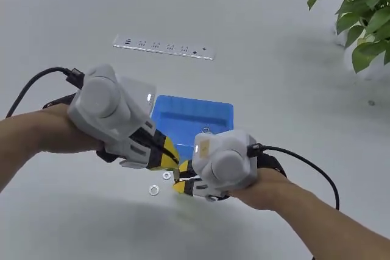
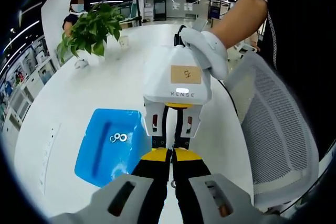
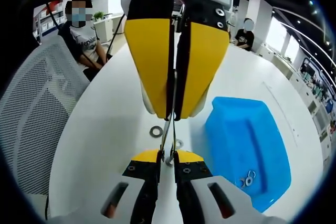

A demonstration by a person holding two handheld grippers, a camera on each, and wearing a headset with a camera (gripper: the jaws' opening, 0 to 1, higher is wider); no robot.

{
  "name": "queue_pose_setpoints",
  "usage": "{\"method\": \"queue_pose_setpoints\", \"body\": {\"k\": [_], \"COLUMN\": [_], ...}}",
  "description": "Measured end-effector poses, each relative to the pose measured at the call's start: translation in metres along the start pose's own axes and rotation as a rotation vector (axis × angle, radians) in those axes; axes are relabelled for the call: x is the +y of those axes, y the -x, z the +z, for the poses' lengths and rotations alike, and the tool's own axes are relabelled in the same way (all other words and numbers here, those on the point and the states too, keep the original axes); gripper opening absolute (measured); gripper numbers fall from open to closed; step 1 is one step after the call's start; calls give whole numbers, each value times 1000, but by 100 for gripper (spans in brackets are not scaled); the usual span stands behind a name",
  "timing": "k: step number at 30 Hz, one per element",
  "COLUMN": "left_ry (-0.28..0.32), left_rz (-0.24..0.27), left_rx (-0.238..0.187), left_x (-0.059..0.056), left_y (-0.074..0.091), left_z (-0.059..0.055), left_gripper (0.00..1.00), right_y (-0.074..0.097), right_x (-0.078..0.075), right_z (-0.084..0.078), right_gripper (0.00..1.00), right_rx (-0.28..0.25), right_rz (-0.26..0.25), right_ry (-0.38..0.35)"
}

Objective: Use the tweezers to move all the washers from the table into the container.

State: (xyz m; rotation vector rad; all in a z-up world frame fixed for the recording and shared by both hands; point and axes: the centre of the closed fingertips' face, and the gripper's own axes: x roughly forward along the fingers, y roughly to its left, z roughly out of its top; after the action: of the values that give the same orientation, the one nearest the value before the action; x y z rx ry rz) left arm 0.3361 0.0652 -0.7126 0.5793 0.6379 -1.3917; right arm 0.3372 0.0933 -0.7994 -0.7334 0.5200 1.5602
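At the near part of the white table [image 1: 274, 71], the left claw [image 1: 172, 154] and the right claw [image 1: 181, 182] meet almost tip to tip. Both are closed on the same slim metal tweezers [image 3: 169, 132], whose long axis runs straight from one claw to the other. In the right gripper view the left claw reaches down from the top and clamps the upper length of the tool, while the right claw pinches its lower end. Which end carries the points cannot be told. Two loose washers [image 3: 155, 131] lie flat on the table just beneath the tool, one on each side of it and apart from each other. In the head view they sit on the person's side of the claws, with the right claw judged the nearer. The blue container [image 1: 183, 112] stands just beyond the claws on the far side, open side up, and holds a small cluster of washers [image 3: 247, 178] on its floor. The coming move probably depends on one claw letting go, so that the other can swing the tool's points down to the nearest loose washer.
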Motion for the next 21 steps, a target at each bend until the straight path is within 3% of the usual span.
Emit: {"method": "queue_pose_setpoints", "body": {"k": [21], "left_ry": [12], "left_rz": [-7], "left_rx": [-16], "left_x": [2], "left_y": [-5], "left_z": [3], "left_gripper": [5], "right_y": [-2], "right_x": [-2], "right_z": [-4], "right_gripper": [10], "right_rx": [-9], "right_rz": [5], "right_ry": [-39]}}
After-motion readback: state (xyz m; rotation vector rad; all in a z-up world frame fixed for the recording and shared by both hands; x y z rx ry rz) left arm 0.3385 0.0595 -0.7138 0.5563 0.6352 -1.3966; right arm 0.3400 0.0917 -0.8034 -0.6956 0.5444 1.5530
